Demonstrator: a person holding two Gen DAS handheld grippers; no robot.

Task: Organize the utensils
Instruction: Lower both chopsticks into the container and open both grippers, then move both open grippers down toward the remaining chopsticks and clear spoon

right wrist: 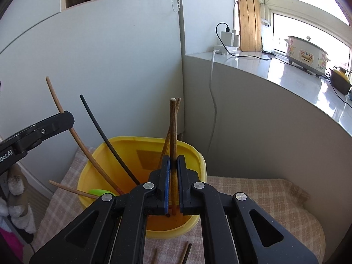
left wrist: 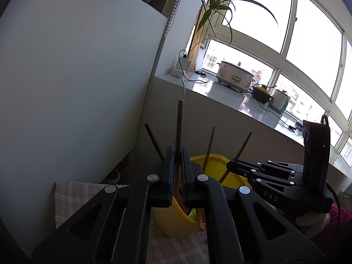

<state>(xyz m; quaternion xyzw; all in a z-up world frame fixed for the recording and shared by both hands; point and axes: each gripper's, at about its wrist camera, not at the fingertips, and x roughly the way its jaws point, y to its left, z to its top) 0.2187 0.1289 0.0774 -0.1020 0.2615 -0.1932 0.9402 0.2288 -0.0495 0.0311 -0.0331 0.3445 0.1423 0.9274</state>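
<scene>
A yellow plastic bin point(right wrist: 198, 160) stands on a checked cloth and holds several chopsticks; it also shows in the left wrist view point(left wrist: 173, 222). My left gripper point(left wrist: 177, 154) is shut on a brown chopstick point(left wrist: 179, 127), held upright over the bin; this gripper also shows in the right wrist view point(right wrist: 66, 118). My right gripper point(right wrist: 173, 160) is shut on another brown chopstick point(right wrist: 173, 127), upright, its lower end inside the bin; this gripper also shows in the left wrist view point(left wrist: 233, 165). A black chopstick point(right wrist: 103, 132) and a green item point(right wrist: 99, 191) lie in the bin.
A white cabinet panel point(right wrist: 110, 66) rises behind the bin. A grey ledge point(right wrist: 275, 70) at right carries a cooker point(right wrist: 307, 54), chargers and cables. Loose chopsticks point(right wrist: 186, 254) lie on the checked cloth point(right wrist: 264, 193) in front of the bin.
</scene>
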